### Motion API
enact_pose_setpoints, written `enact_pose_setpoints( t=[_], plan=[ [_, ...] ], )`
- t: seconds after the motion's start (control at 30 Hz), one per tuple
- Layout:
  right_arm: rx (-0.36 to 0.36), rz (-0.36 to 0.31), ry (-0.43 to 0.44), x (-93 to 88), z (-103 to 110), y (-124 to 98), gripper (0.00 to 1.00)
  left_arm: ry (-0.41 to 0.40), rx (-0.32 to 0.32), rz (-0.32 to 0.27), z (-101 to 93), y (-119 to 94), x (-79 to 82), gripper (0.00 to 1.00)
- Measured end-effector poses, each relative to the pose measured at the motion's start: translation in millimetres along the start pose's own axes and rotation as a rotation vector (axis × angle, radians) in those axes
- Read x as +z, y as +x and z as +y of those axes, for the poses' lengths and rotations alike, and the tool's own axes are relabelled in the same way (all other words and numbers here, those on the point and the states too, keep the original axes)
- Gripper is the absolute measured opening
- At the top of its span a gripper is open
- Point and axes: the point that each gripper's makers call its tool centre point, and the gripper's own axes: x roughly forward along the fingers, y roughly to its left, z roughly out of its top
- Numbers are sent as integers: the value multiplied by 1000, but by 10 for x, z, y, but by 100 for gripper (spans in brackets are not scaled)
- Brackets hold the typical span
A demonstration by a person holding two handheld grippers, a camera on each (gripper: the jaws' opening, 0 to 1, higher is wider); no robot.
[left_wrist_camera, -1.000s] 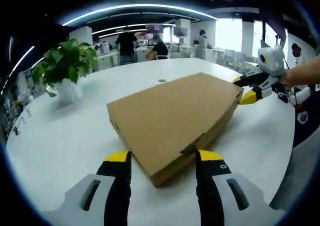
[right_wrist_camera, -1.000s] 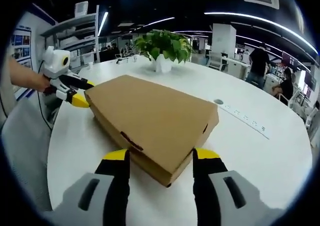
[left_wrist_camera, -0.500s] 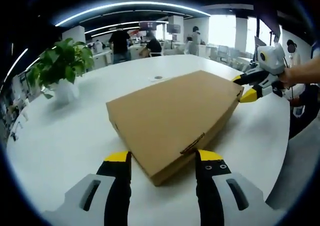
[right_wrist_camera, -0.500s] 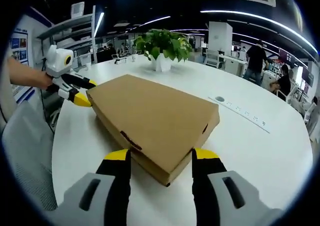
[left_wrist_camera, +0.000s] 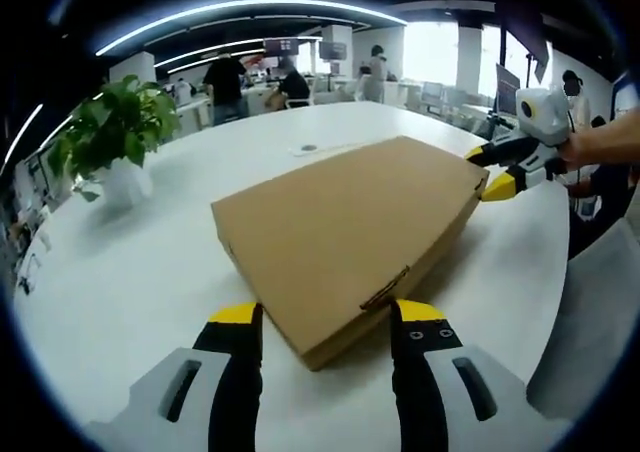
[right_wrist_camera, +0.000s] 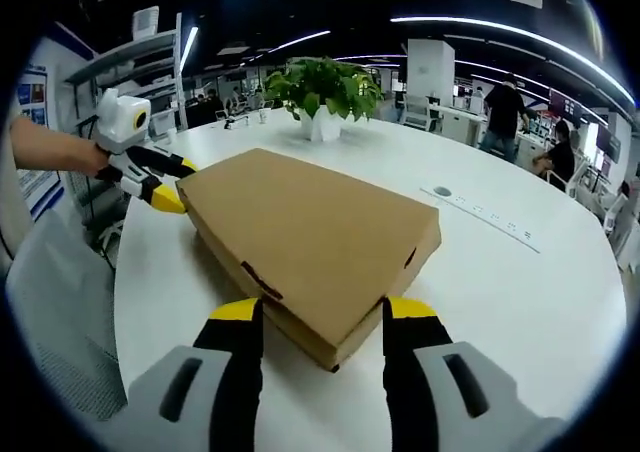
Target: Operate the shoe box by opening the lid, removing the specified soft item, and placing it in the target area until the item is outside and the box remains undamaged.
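Shoe box [left_wrist_camera: 345, 227], lid closed, is seen lying flat on the white table [left_wrist_camera: 130, 282]. One corner is bracketed by the spread jaws of the left gripper [left_wrist_camera: 325, 317]; the opposite corner is bracketed likewise by the right gripper [right_wrist_camera: 315, 314]. Nothing is clamped. Beyond the box, a potted plant [right_wrist_camera: 322, 92] is seen.

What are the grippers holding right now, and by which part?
Each gripper straddles a corner of the closed shoe box: the left gripper one corner, the right gripper the opposite one. The jaws look open at those corners; whether either grips the box cannot be told.

Bright open office, round white table [left_wrist_camera: 130, 272].
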Motion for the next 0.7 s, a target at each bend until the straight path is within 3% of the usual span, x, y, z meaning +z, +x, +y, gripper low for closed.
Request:
enact_pose_setpoints(
  t=[0.7],
  plan=[
    [-34, 18, 8, -84, 346, -114, 40, 68, -71, 48, 68, -165, -139, 49]
  ],
)
